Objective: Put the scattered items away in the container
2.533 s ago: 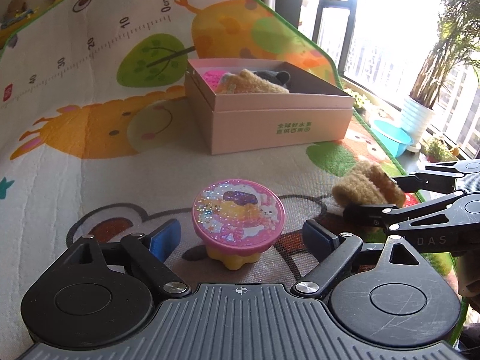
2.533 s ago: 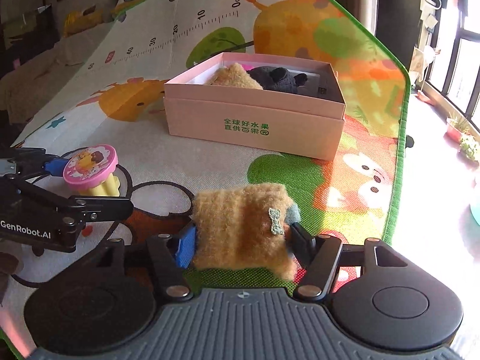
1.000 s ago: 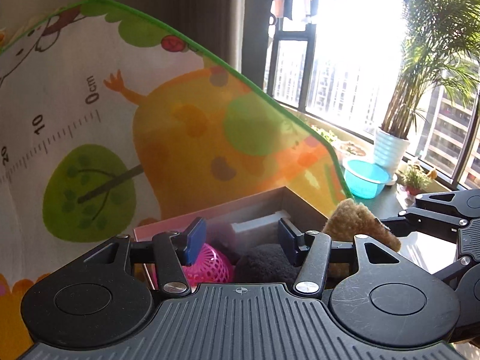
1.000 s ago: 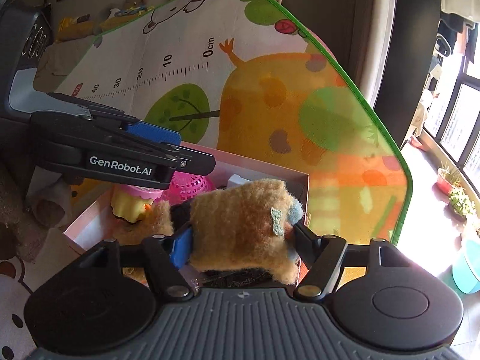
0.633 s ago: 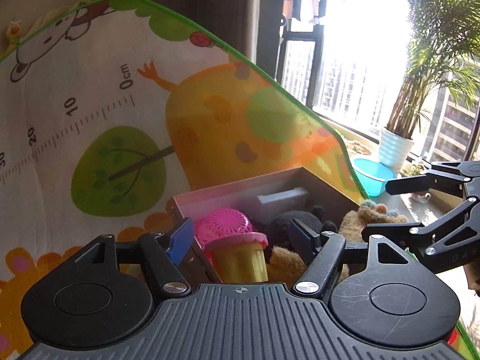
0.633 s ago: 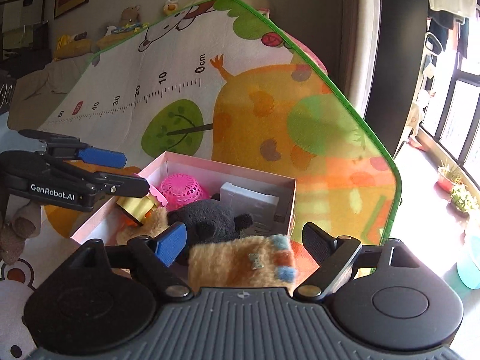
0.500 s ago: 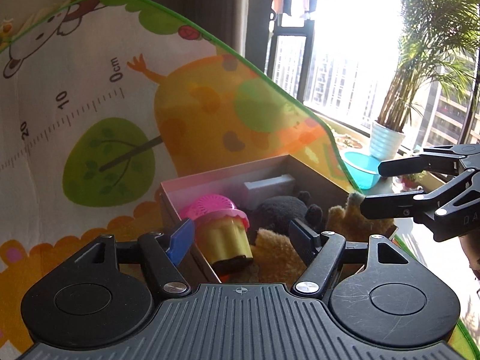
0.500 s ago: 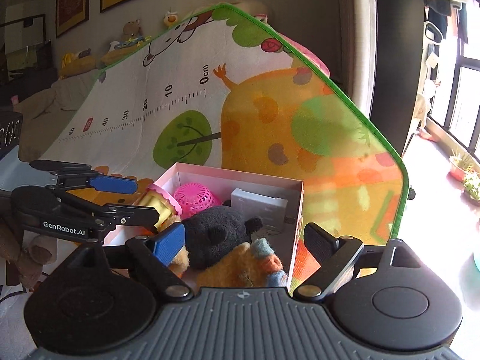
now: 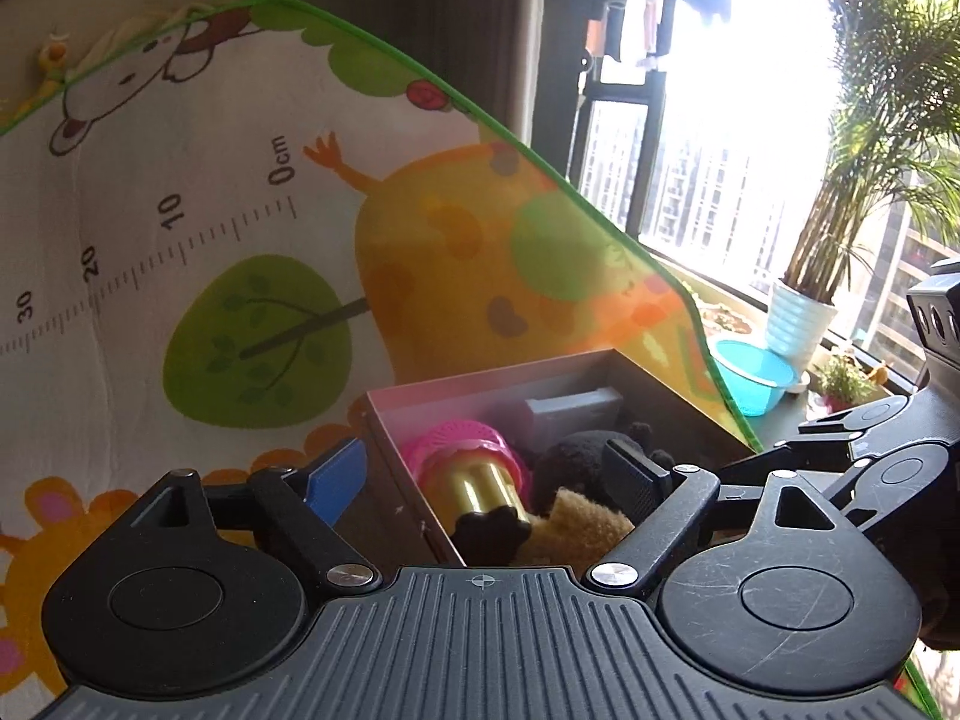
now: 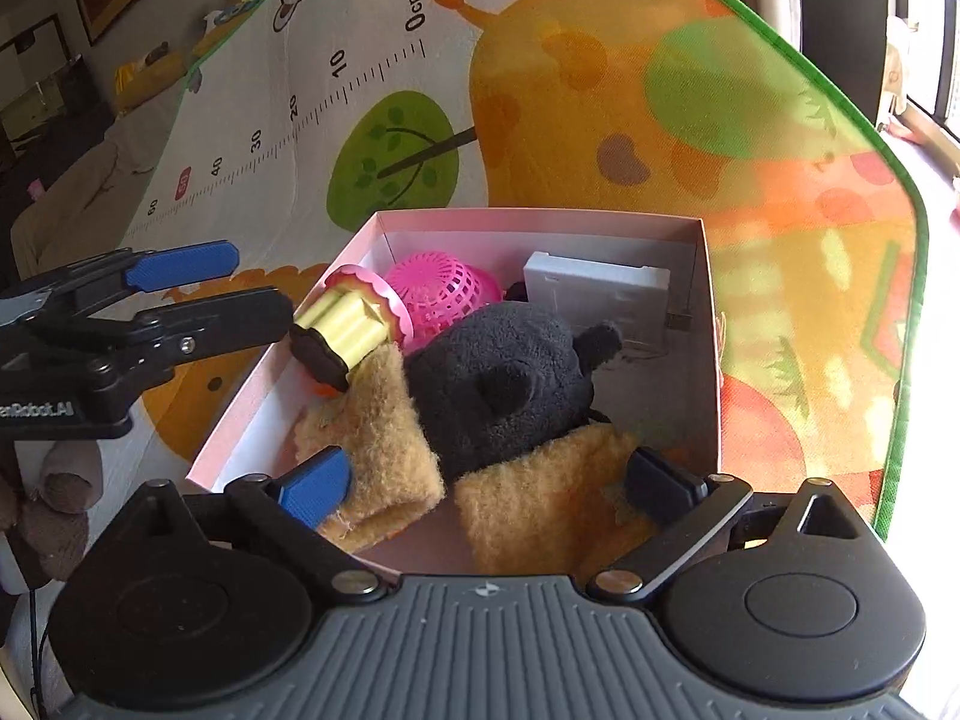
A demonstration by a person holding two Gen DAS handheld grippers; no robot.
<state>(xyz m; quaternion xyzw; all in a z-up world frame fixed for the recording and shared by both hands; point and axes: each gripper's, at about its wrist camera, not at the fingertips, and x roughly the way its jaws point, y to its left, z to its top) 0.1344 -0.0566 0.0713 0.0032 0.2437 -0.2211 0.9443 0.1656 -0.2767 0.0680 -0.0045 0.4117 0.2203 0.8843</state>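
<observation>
Both grippers are wide open and hold nothing. The right gripper (image 10: 489,489) hangs over the near end of the pink box (image 10: 708,300), with a tan fuzzy sock (image 10: 528,516) lying between its fingers. The left gripper (image 9: 486,480) is at the box's left side, beside the tipped yellow toy cup (image 10: 348,324).

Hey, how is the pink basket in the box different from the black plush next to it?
The pink basket is hard, see-through lattice plastic; the black plush is soft, solid fleece. The basket sits toward the back-left of the box, partly behind the yellow toy; the plush lies in the middle, overlapping a tan knit piece and looks bigger. Both lie inside the box, free of either gripper.
</observation>
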